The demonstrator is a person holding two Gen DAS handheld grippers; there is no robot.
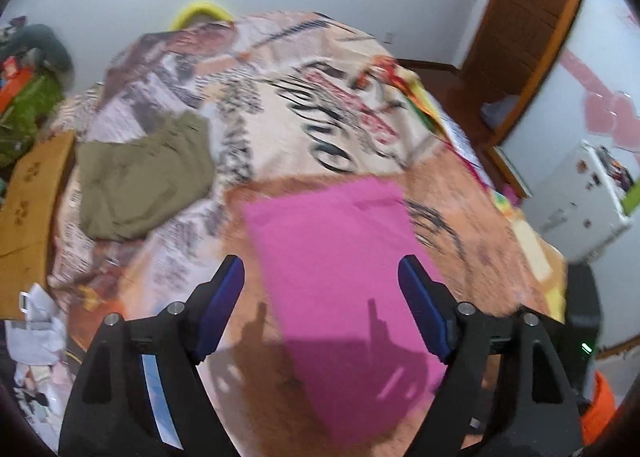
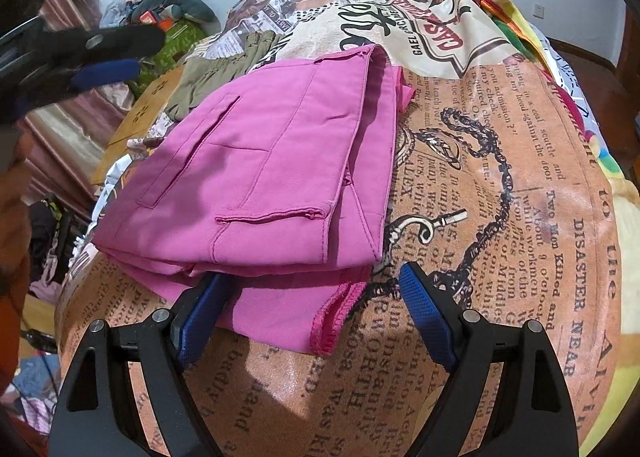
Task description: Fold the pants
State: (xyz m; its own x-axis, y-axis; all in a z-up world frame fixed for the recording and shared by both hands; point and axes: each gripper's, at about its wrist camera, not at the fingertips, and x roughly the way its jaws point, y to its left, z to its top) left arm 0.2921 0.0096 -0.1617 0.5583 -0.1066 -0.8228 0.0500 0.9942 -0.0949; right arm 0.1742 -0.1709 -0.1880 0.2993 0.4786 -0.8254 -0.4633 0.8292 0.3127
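— Pants (image 2: pixel 256 181), the pink pair, lie folded into a thick packet on the bed (image 2: pixel 520 217), on top of that newspaper-print blanket. Pocket side up, layers stacked.

— And the claws?

— Right claw (image 2: pixel 308 313) stands wide and grips nothing. Its left finger sits against the near edge of the packet, where a hemmed end pokes out from under the stack; its other finger is clear of the cloth, over the blanket. Left claw (image 1: pixel 320 309) is wide too, nothing between its fingers, hanging above the pink cloth.

— So the fold is done?

— Looks nearly so to me. That loose end sticking out is probably why the right one sits low at that edge, ready to tuck or square it.

— What's the olive thing (image 1: pixel 144 173)?

— Another garment, bunched further up the bed, well apart from the pink pair. Maybe next in line.
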